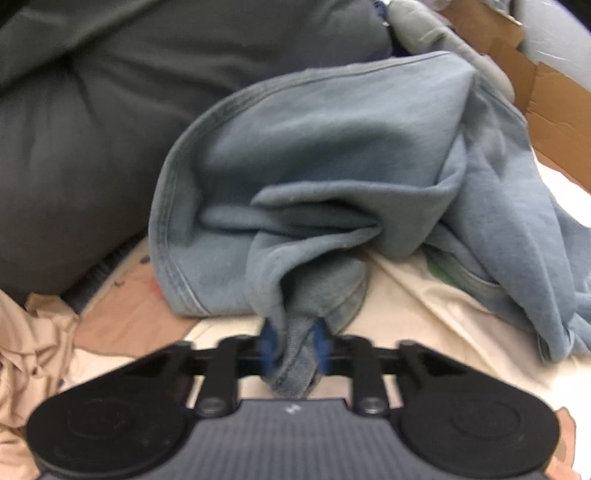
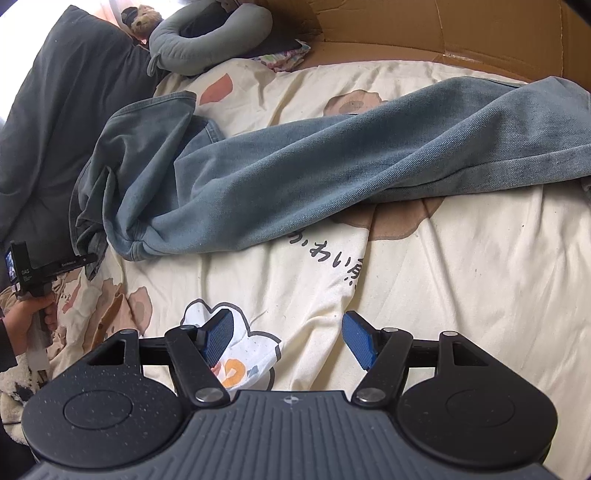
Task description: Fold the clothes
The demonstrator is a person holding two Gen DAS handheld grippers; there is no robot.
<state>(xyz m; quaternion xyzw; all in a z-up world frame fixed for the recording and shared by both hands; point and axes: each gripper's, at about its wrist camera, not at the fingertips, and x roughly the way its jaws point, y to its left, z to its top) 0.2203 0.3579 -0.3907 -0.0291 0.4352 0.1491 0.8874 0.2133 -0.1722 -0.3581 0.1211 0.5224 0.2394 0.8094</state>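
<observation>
A pair of faded blue jeans lies stretched across a cream printed bedsheet, one end bunched at the left. In the left wrist view the jeans rise in a crumpled heap right in front of me. My left gripper is shut on a fold of the jeans' edge, denim pinched between its blue pads. In the right wrist view that same left gripper shows at the far left, held by a hand. My right gripper hovers open over the bare sheet, near side of the jeans, nothing between its fingers.
A dark grey pillow lies to the left of the jeans. A grey neck pillow and a soft toy sit at the far end. A cardboard box wall runs along the far side. A crumpled beige cloth lies at the near left.
</observation>
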